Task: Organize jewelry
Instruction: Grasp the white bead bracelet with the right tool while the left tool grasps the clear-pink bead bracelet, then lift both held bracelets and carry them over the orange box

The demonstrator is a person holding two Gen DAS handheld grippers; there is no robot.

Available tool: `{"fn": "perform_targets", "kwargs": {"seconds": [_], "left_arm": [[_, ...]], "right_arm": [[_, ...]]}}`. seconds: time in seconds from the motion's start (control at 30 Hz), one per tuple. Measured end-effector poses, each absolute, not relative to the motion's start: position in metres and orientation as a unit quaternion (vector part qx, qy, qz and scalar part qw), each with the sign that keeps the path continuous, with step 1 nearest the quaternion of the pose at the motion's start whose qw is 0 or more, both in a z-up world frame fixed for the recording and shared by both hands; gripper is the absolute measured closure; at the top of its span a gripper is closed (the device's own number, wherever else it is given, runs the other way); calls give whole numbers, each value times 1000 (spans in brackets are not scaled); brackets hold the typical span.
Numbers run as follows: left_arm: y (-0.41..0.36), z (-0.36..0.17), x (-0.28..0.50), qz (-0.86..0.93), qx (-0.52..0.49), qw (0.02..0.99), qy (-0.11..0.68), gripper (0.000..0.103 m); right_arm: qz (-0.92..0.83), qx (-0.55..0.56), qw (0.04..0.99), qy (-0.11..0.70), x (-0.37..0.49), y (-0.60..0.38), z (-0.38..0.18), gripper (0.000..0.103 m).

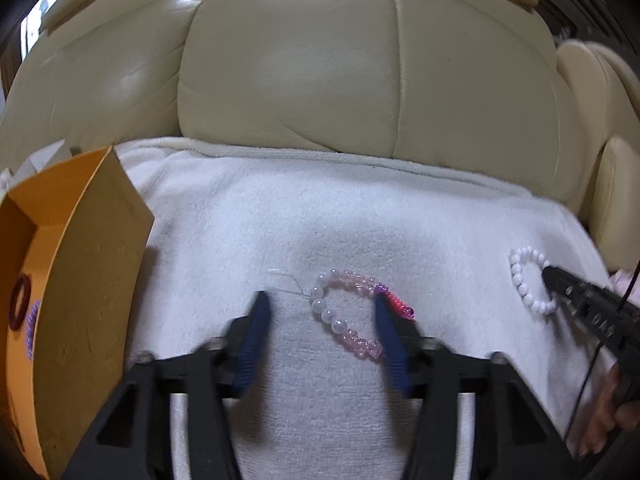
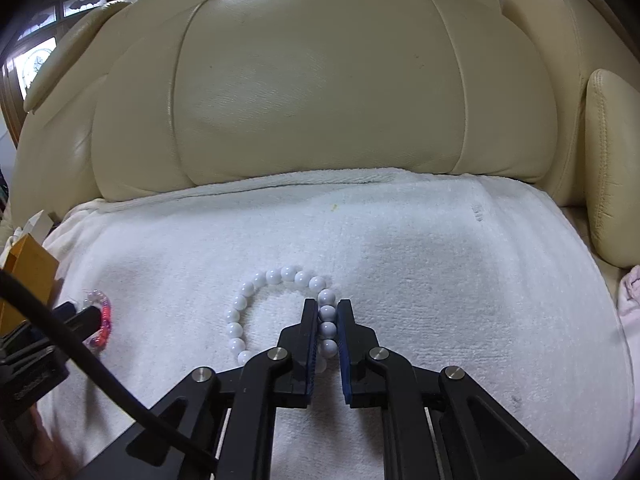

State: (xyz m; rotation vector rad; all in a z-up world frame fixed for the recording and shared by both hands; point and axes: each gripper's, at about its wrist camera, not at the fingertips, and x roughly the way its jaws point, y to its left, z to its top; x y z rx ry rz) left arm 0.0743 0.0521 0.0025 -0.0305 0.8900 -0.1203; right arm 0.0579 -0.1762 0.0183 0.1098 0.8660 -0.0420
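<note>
- The right tool [image 2: 328, 322] is clamped on one side of the white bead bracelet [image 2: 256, 312], low in the middle of the right wrist view.
- The left tool [image 1: 320, 312] stands apart, astride the pink bead bracelet [image 1: 348, 312]; its right finger touches the beads.
- Both bracelets lie on a white towel [image 2: 440, 280] over a cream sofa [image 2: 320, 80].
- An orange box [image 1: 80, 280] sits at left.

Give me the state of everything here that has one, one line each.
White bead bracelet: flat on towel, one side pinched.
Pink bead bracelet: lying on towel, not gripped.
Orange box: open, jewelry inside.
Right gripper: shut on white beads.
Left gripper: open, straddling pink bracelet.
</note>
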Motion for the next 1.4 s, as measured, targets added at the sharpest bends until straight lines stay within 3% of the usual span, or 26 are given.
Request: {"fn": "perform_targets", "kwargs": {"seconds": [0.07, 0.2, 0.93, 1.4], "left_arm": [[51, 4, 74, -71, -7, 901, 427, 84], [52, 8, 69, -80, -12, 900, 429, 95], [79, 105, -8, -124, -57, 939, 317, 95], [182, 133, -49, -45, -74, 955, 283, 95]], "right_arm": [[-11, 69, 904, 421, 55, -178, 20, 93], [3, 99, 904, 415, 49, -186, 29, 93], [150, 196, 903, 351, 8, -171, 102, 93], [235, 167, 893, 345, -7, -76, 124, 93]]}}
